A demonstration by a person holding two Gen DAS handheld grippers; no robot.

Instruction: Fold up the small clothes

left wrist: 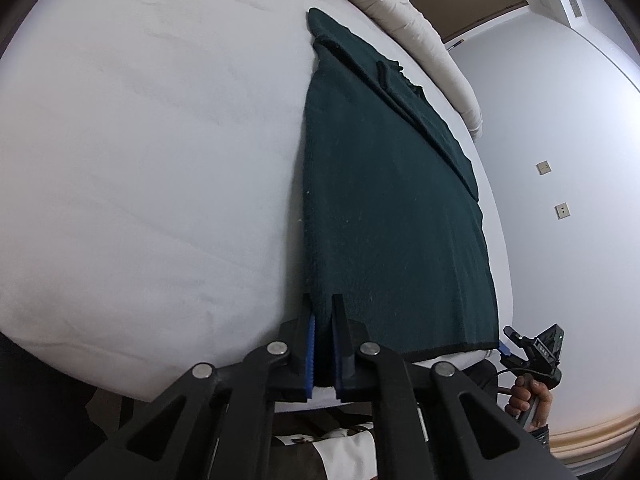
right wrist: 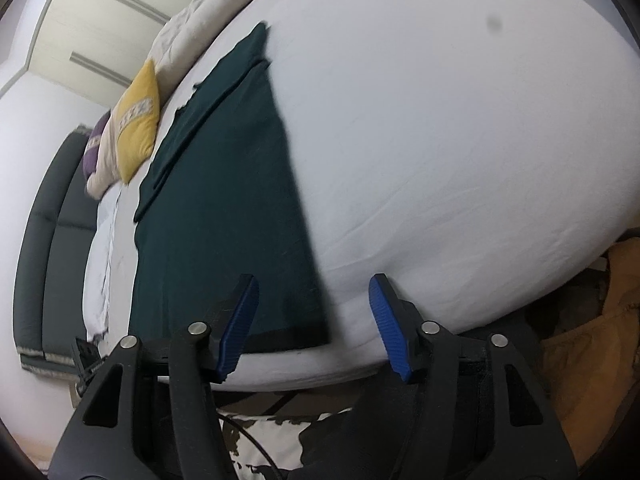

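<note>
- White bed sheet [left wrist: 140, 160]: covers the mattress, lightly creased, filling most of both views.
- Dark green garment [left wrist: 384, 208]: lies flat on the bed, folded lengthwise into a long narrow shape; its dark-trimmed hem sits at the near edge of the mattress, its far end tapers toward the pillows. A folded layer, perhaps a sleeve, lies along one long side.
- Left tongs [left wrist: 323, 320]: closed on the near hem corner of the garment; the cloth is pinched between the blue ribbed pads.
- Right tongs [right wrist: 312, 320]: jaws apart, set astride the opposite hem corner; one pad hangs over the cloth, the other over bare sheet, neither pressing. The same tool shows small in the left wrist view, just past the hem corner.
- Hand [left wrist: 528, 400]: gripping the handle of the right tool, below the mattress edge.
- Yellow cushion [right wrist: 136, 128]: at the far end of the bed, with a patterned band; apart from the garment.
- Purple cushion [right wrist: 96, 148]: beside the yellow one, partly hidden.
- Cream duvet [left wrist: 424, 40]: bunched along the far edge, close beside the garment's far end.
- Dark padded headboard [right wrist: 52, 248]: along one side of the bed.
- Orange cloth [right wrist: 588, 340]: heaped off the bed, beyond the right tongs.
- Wall plates [left wrist: 543, 168]: two, on the pale wall.
- Wardrobe doors [right wrist: 108, 12]: pale, with long bar handles, behind the bed.
</note>
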